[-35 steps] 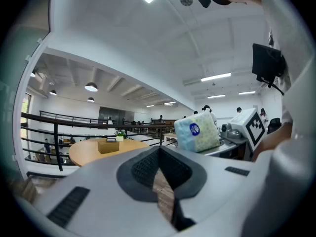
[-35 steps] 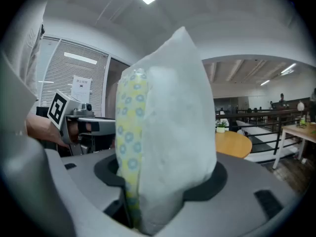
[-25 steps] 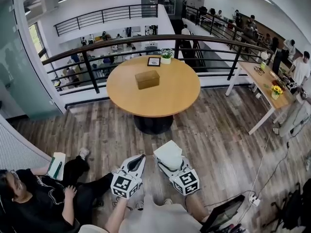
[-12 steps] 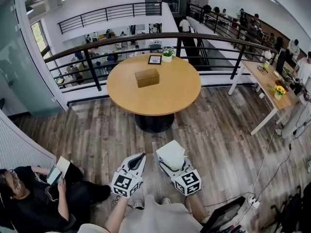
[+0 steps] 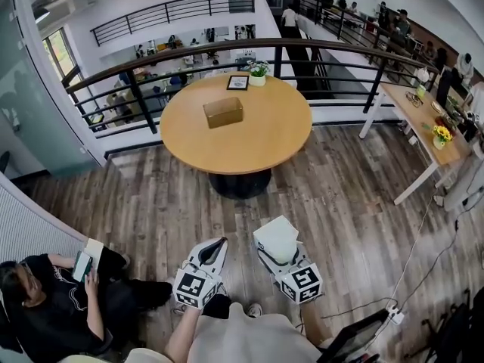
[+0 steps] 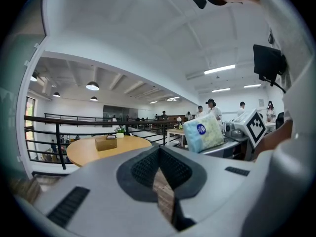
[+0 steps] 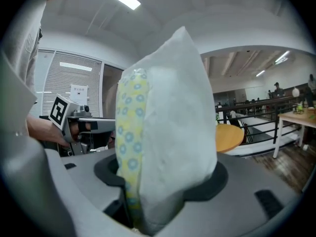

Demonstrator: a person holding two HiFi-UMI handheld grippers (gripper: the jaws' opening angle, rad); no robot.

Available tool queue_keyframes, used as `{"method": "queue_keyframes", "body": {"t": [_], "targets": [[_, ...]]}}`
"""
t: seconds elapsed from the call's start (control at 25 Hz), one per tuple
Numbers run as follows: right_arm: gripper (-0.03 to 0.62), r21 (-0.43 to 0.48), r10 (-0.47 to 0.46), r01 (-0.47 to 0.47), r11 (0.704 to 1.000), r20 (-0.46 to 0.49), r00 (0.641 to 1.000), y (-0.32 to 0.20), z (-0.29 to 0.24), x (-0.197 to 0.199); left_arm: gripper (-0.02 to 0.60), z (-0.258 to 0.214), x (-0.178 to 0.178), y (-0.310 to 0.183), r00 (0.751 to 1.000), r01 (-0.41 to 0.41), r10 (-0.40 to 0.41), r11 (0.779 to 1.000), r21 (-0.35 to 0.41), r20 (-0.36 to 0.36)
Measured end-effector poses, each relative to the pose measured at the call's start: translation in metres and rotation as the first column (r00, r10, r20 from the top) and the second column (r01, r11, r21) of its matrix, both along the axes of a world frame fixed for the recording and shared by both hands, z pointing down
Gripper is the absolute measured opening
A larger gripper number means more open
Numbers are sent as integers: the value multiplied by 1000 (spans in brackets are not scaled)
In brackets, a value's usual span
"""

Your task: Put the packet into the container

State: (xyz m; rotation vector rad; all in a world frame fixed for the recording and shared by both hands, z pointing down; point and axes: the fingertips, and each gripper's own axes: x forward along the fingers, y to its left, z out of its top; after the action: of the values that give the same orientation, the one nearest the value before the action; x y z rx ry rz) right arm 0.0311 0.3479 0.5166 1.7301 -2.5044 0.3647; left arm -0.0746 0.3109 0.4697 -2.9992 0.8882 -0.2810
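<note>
Has drifted toward 3 o'clock in the head view since a second ago, carrying the packet [image 5: 276,237] clamped upright in the right gripper [image 5: 277,254], with jaws spread wide around its bulk and pressing on both faces. Has brought the left gripper [image 5: 218,245] along too, pads drawn together to a thin slit and holding nothing. Finds the container [image 5: 223,113], a brown box, now a shade farther toward 12 o'clock on the round table [image 5: 280,142], well apart from both grippers across bare wooden floor [image 5: 151,203]. Reads as transport only just under way. Calls for a longer approach toward 12 o'clock, then lowering the packet into the box. Cannot tell from here whether the box top stands open.
</note>
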Motion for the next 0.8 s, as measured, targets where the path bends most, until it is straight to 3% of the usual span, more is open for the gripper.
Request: {"method": "queue_keyframes", "body": {"t": [0.32, 0.8], "targets": [[299, -17, 18, -18, 1000, -11, 1000, -41, 5, 22, 5, 11, 18, -50, 1000, 3, -4, 999, -32, -14], [299, -22, 79, -80, 997, -49, 996, -181, -19, 37, 5, -6, 38, -189, 996, -55, 51, 997, -49, -79]]}}
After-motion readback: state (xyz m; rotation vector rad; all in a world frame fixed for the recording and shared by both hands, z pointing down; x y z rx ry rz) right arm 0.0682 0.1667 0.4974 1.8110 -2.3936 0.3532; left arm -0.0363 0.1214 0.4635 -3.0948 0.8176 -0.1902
